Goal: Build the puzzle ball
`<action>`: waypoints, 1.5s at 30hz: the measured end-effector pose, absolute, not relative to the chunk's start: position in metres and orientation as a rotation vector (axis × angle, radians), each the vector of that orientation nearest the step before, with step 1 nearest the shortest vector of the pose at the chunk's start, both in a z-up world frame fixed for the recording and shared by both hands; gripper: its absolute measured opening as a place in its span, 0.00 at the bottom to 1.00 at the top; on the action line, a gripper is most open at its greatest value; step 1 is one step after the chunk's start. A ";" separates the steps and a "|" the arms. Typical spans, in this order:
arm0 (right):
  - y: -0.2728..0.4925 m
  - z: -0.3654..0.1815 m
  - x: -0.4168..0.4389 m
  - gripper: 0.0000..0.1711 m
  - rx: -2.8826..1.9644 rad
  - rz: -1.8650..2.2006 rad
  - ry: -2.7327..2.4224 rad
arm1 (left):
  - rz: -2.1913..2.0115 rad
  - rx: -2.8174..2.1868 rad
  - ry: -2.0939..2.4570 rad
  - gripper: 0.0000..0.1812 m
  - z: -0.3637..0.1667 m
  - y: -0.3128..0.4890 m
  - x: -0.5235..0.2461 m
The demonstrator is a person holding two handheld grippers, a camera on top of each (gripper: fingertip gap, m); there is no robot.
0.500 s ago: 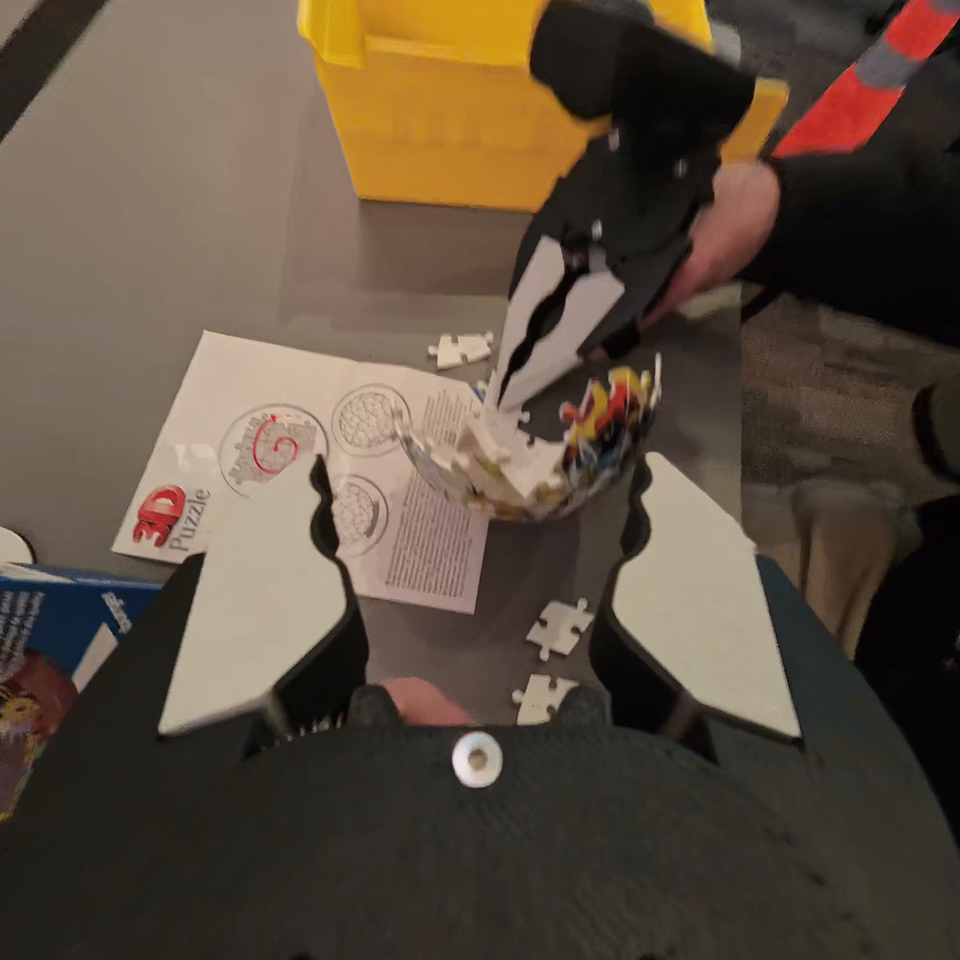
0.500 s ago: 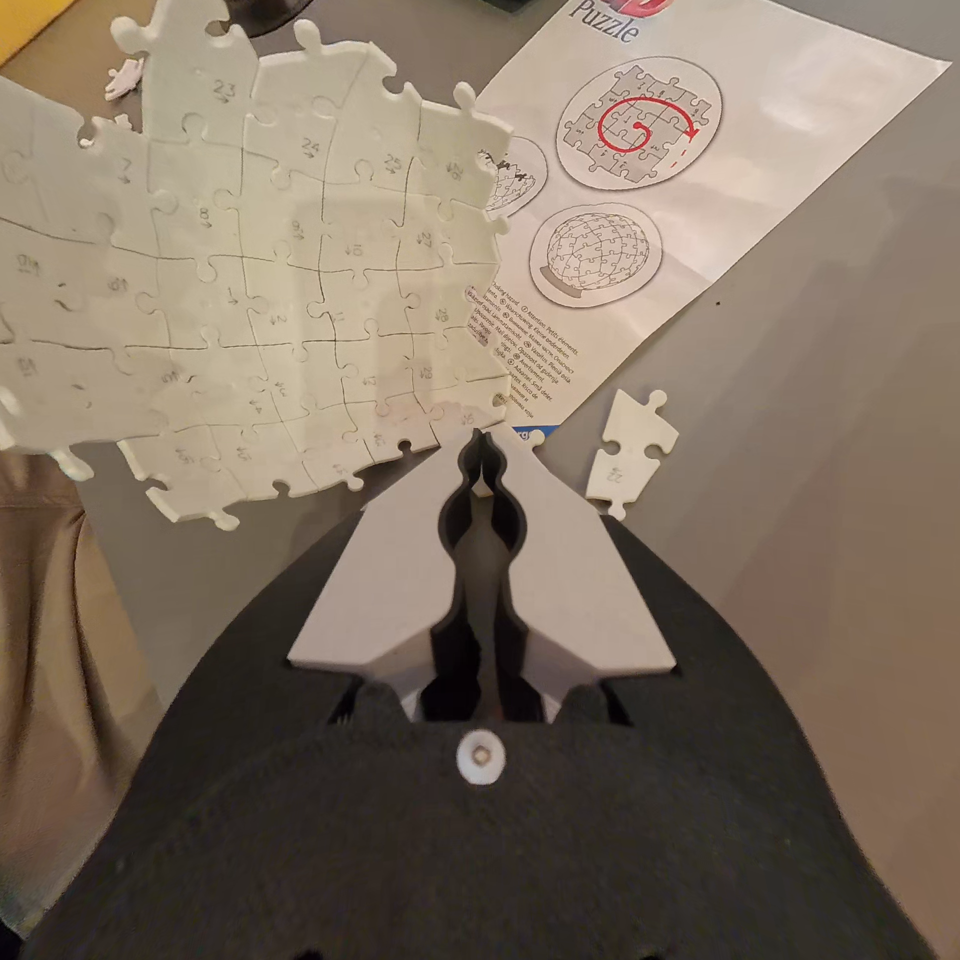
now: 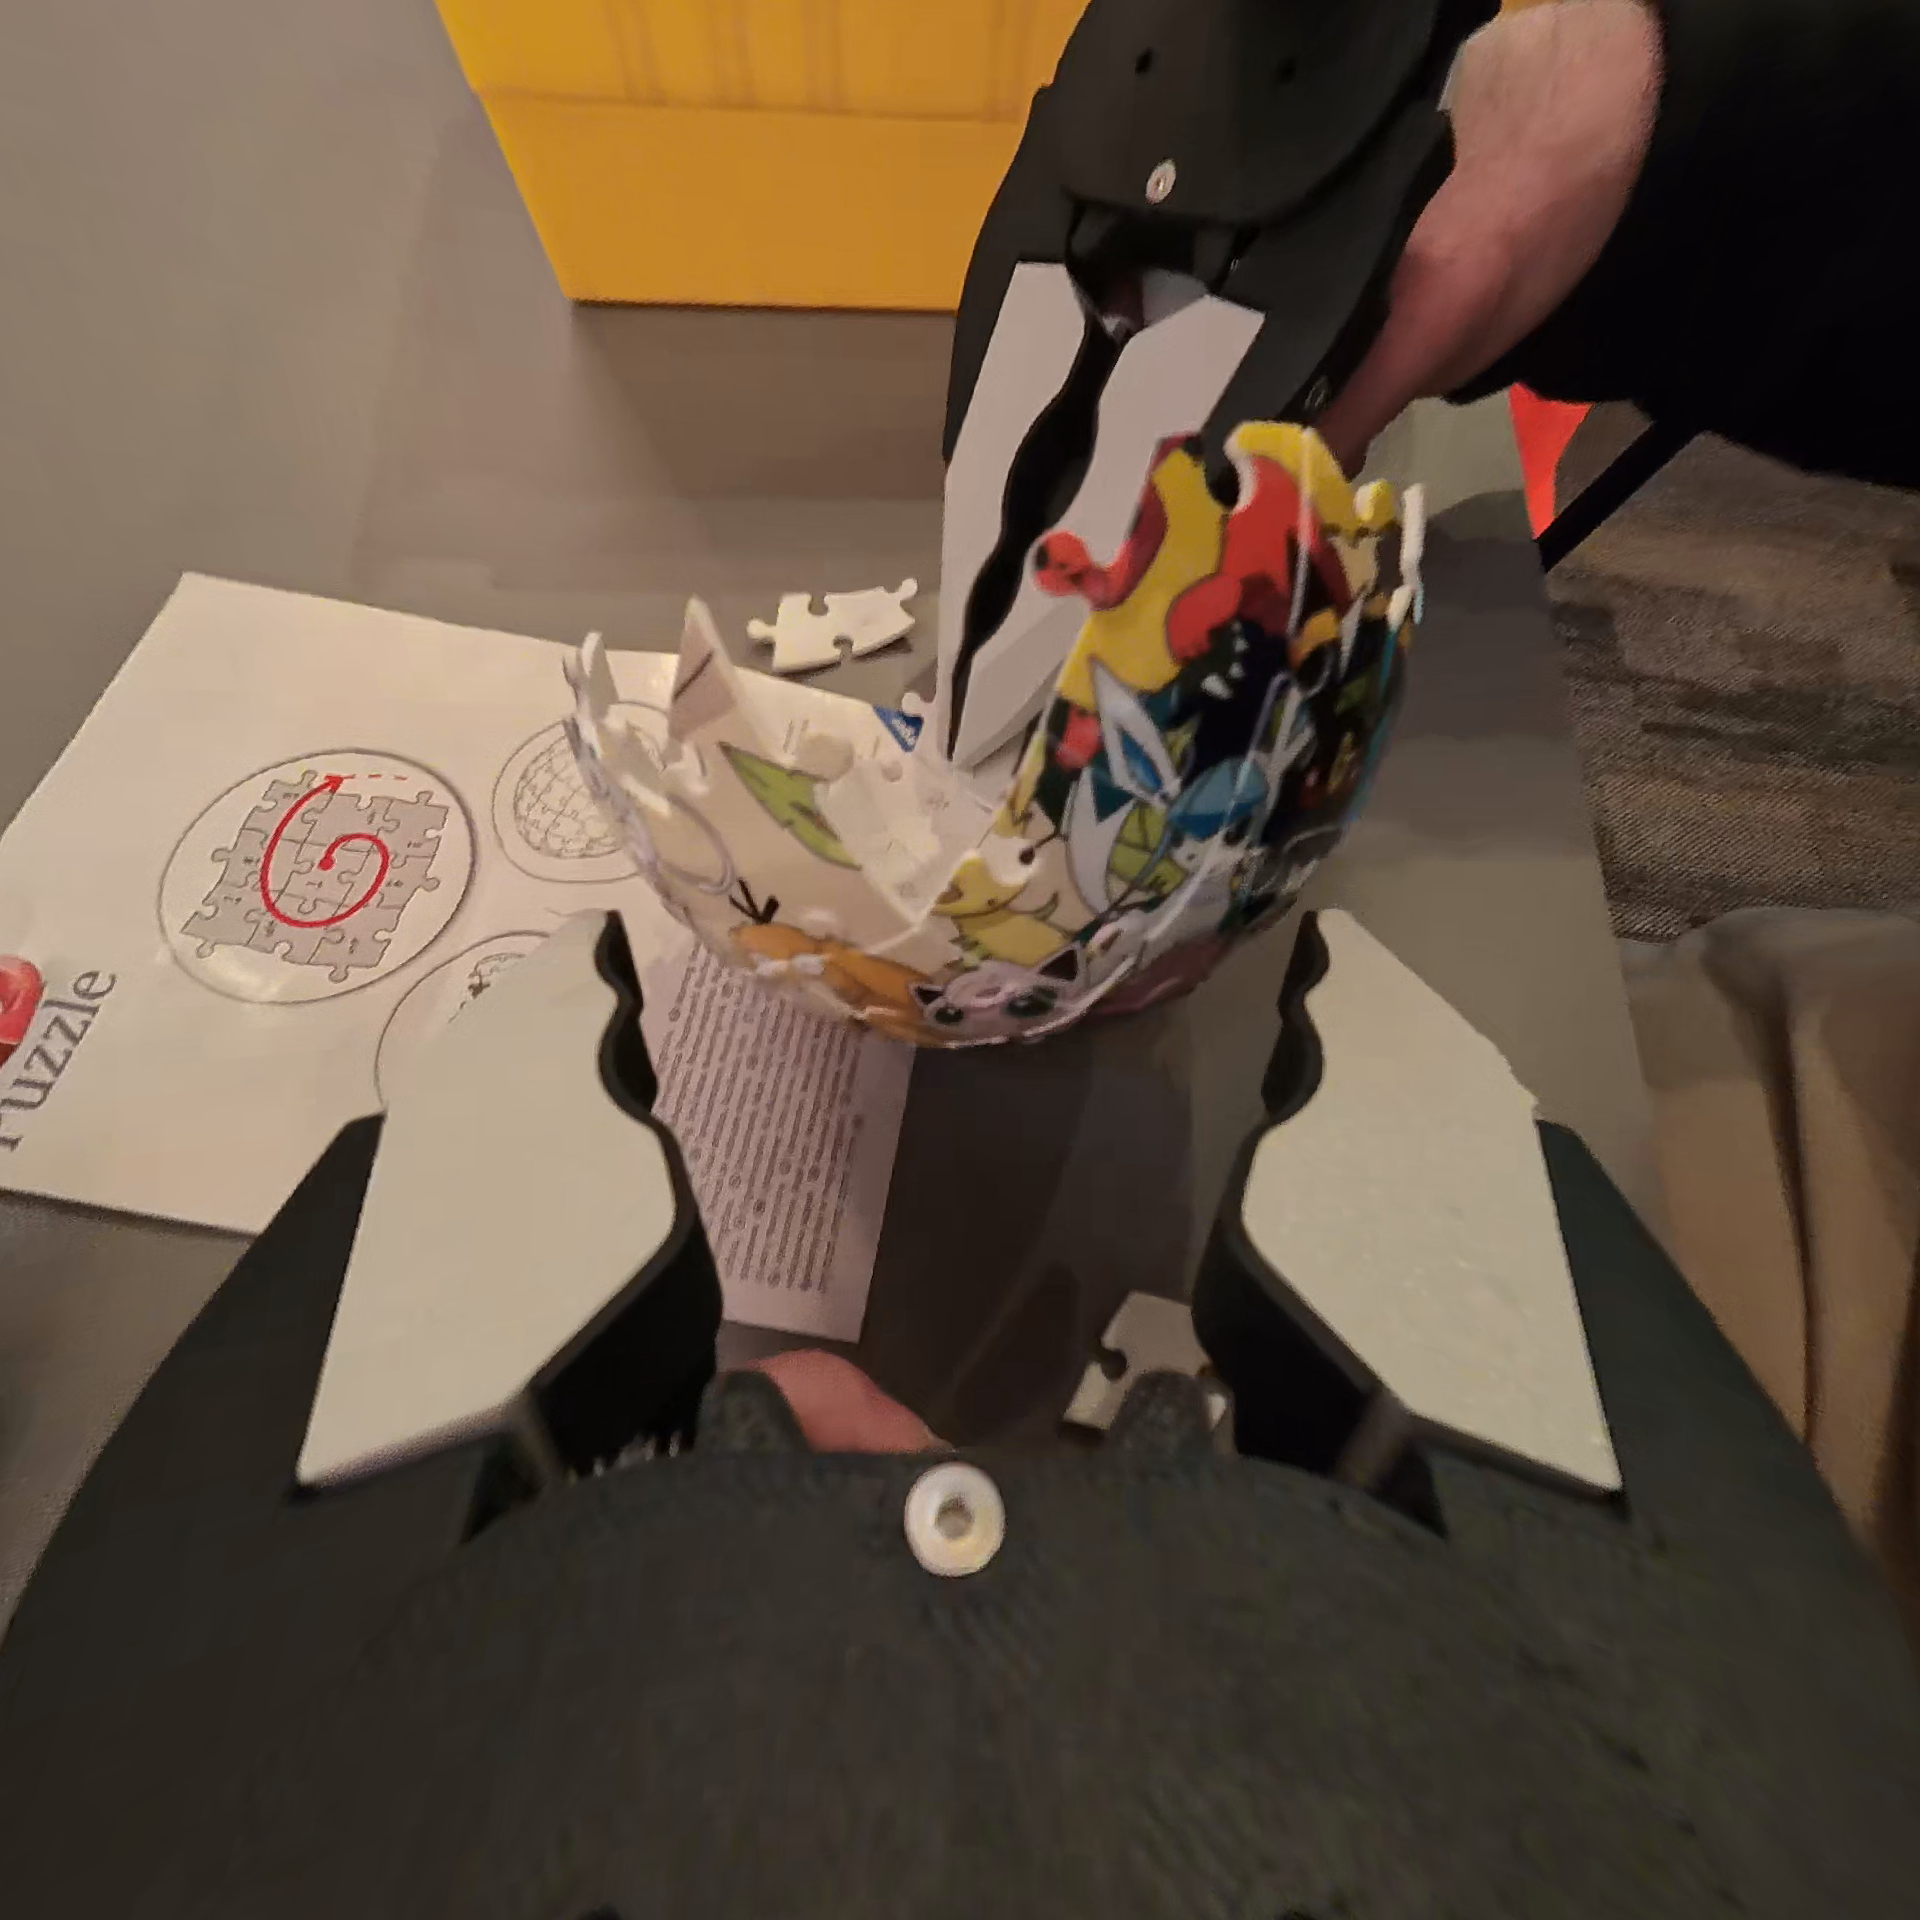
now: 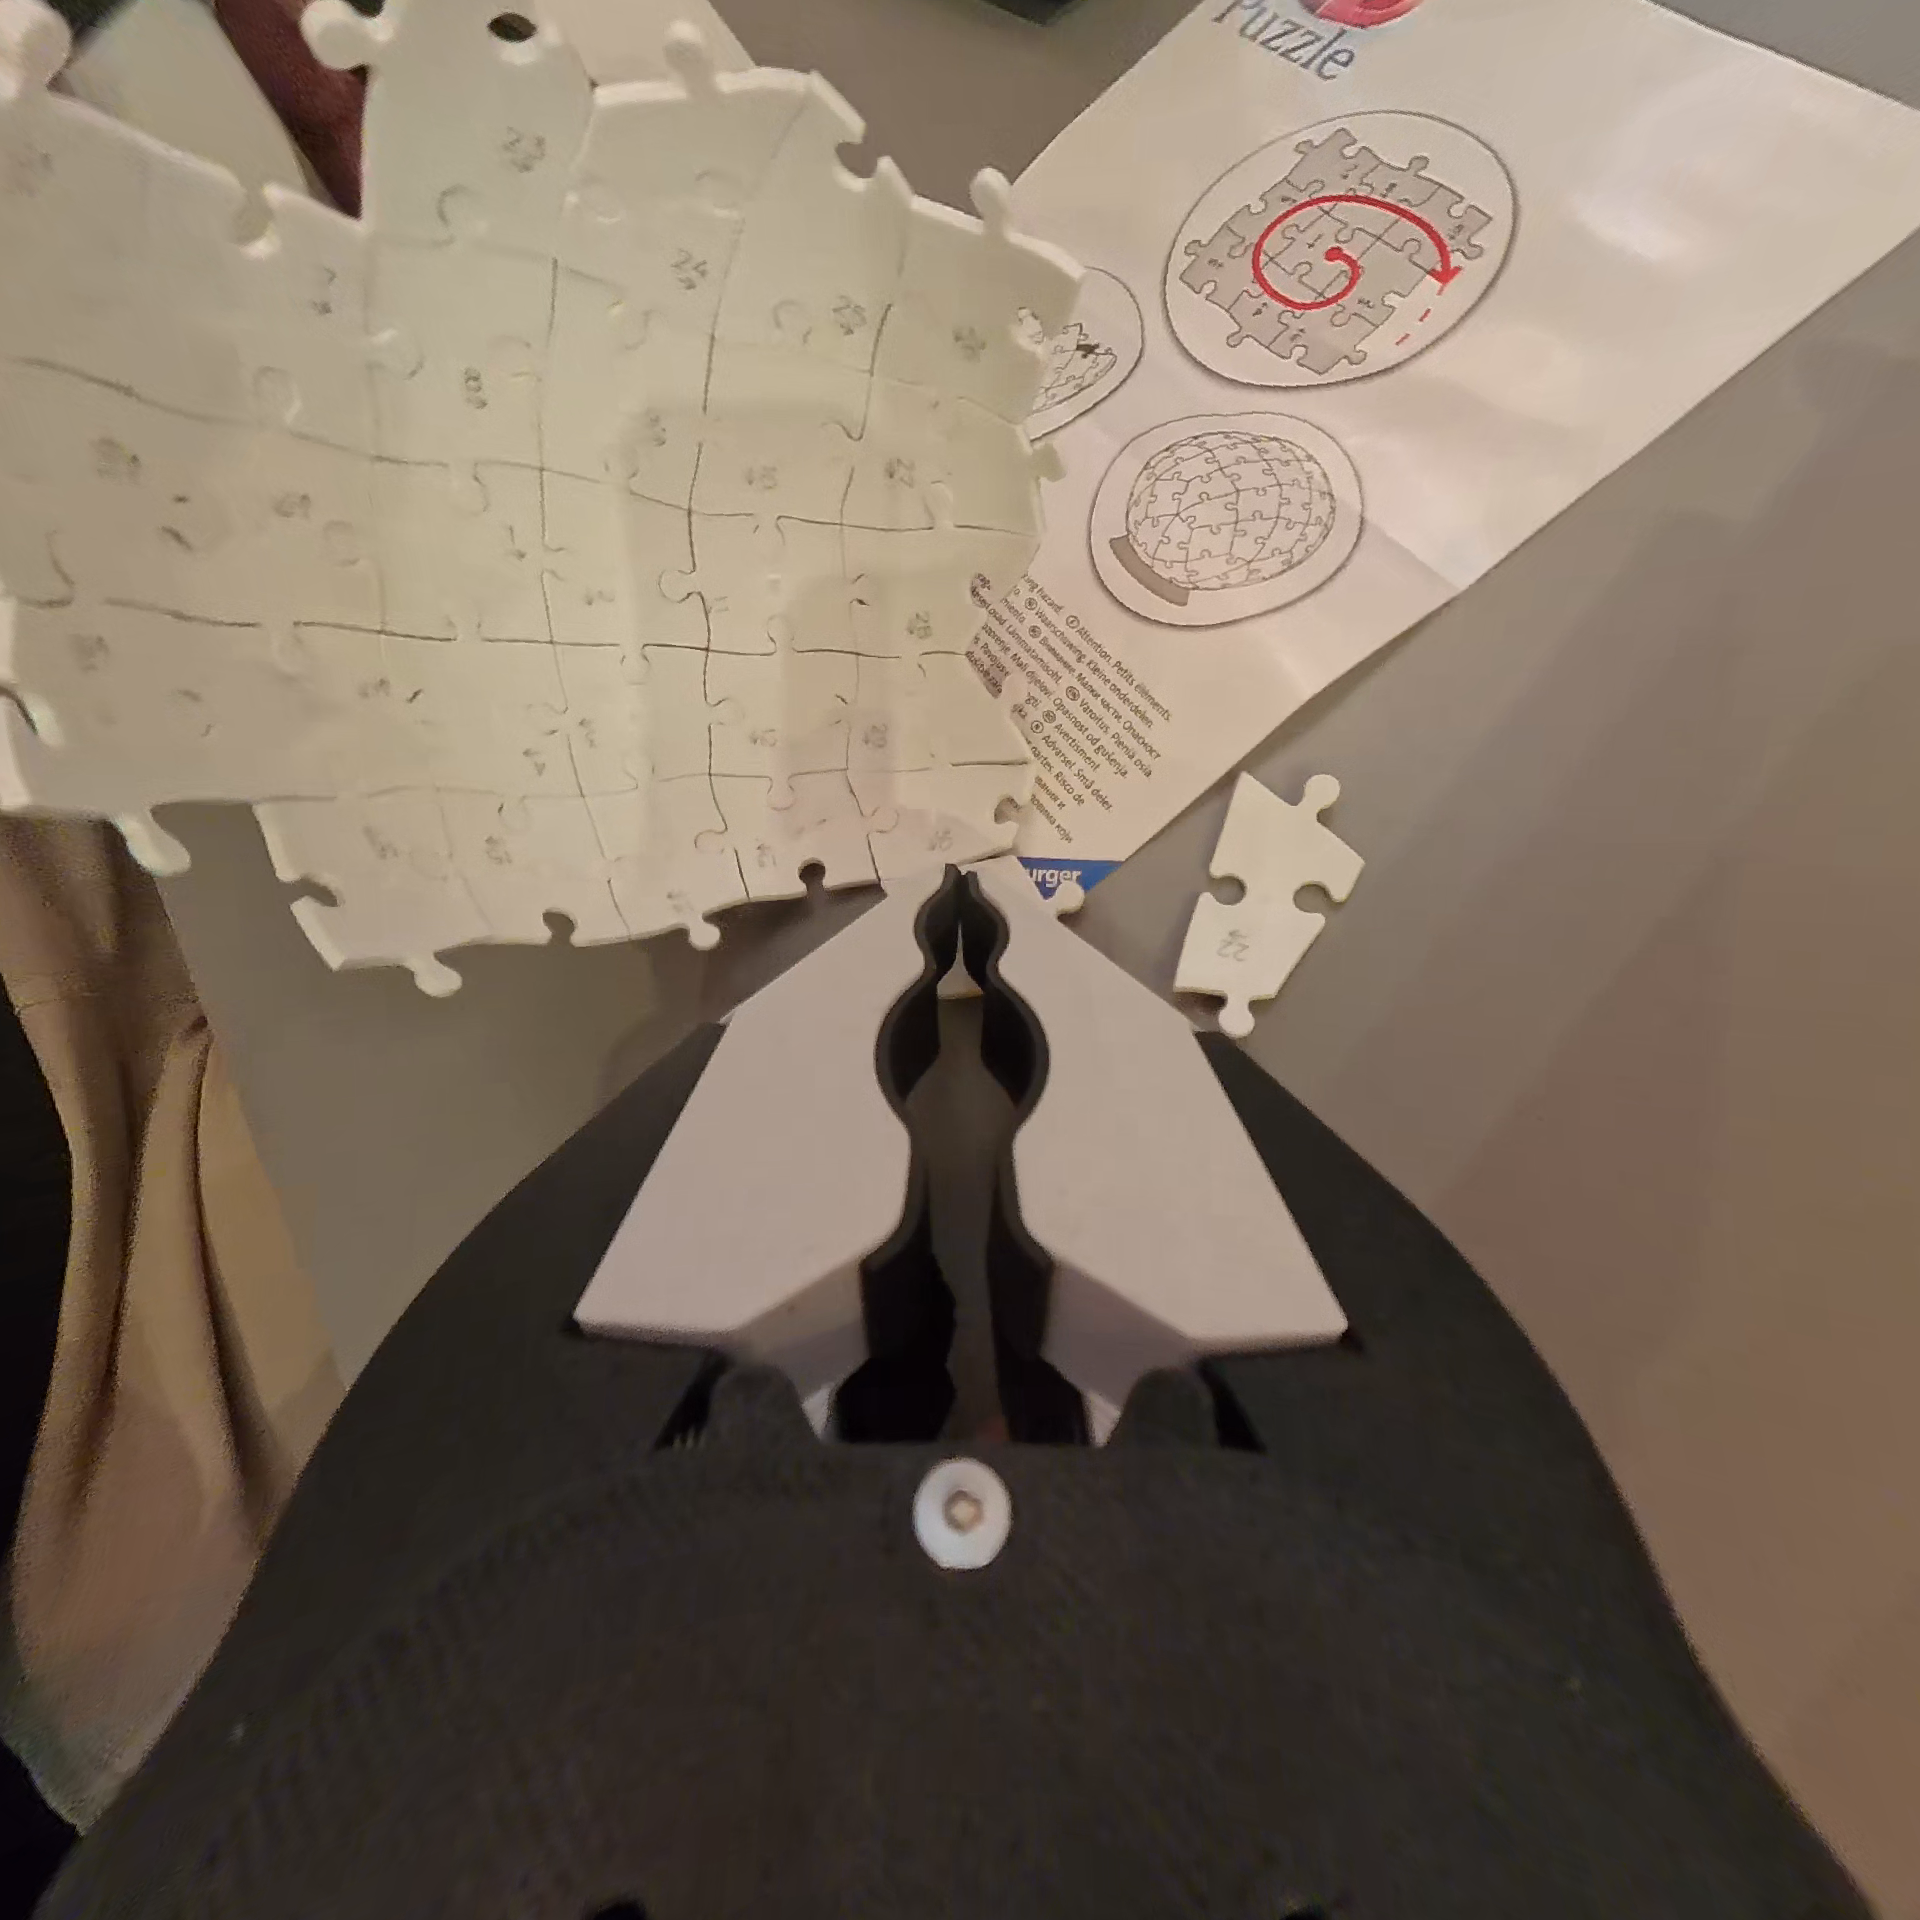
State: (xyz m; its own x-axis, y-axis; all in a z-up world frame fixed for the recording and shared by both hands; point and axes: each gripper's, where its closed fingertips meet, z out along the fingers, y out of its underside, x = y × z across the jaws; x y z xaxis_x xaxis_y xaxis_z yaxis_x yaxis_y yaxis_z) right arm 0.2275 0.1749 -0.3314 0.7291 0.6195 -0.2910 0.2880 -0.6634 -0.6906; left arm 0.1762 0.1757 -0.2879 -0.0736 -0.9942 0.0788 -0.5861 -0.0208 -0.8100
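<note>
The partly built puzzle ball [image 3: 1143, 831] is an open curved shell, colourful outside and white inside. My right gripper [image 3: 951, 743] is shut on its rim and holds it just above the grey table. In the right wrist view the shell's white numbered inside [image 4: 520, 520] fills the upper left, with my right gripper [image 4: 961, 883] pinching its lower edge. My left gripper [image 3: 961, 940] is open and empty, with its fingers on either side of the ball's near side and not touching it. A loose white piece [image 4: 1273, 894] lies on the table right of the right gripper's tips.
An instruction sheet [image 3: 208, 675] lies flat under and left of the ball; it also shows in the right wrist view [image 4: 1558, 416]. A yellow bin [image 3: 779, 187] stands behind. Loose pieces lie behind the ball [image 3: 831, 623] and near my left gripper's base [image 3: 1117, 1361]. The table edge and carpet [image 3: 1745, 675] are at the right. One gripper's finger ends stand about 8 cm off the other's. The loose white piece [image 4: 1273, 894] is closer to my right gripper, around 5 cm from its tips; the left tips are 12 cm off. Seen from the left wrist view [image 3: 824, 628] as well.
My left gripper has moved forward, so the ball now sits between its open fingertips. The right gripper still grips the shell, which is tilted more upright and is nearer.
</note>
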 end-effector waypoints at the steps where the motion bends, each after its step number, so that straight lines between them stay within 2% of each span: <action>1: 0.175 -0.331 0.227 0.00 -2.298 0.681 -0.687 | -0.975 -1.648 1.694 0.63 -0.286 0.176 0.179; 24: 0.173 -0.334 0.228 0.00 -2.345 0.380 -1.100 | -1.106 -1.645 1.591 0.60 -0.271 0.170 0.196; 38: 0.176 -0.327 0.233 0.00 -2.317 0.695 -0.776 | -1.155 -1.664 1.545 0.59 -0.271 0.176 0.190; 45: 0.181 -0.288 0.253 0.00 -2.212 0.676 -0.663 | -1.168 -1.666 1.528 0.59 -0.272 0.180 0.191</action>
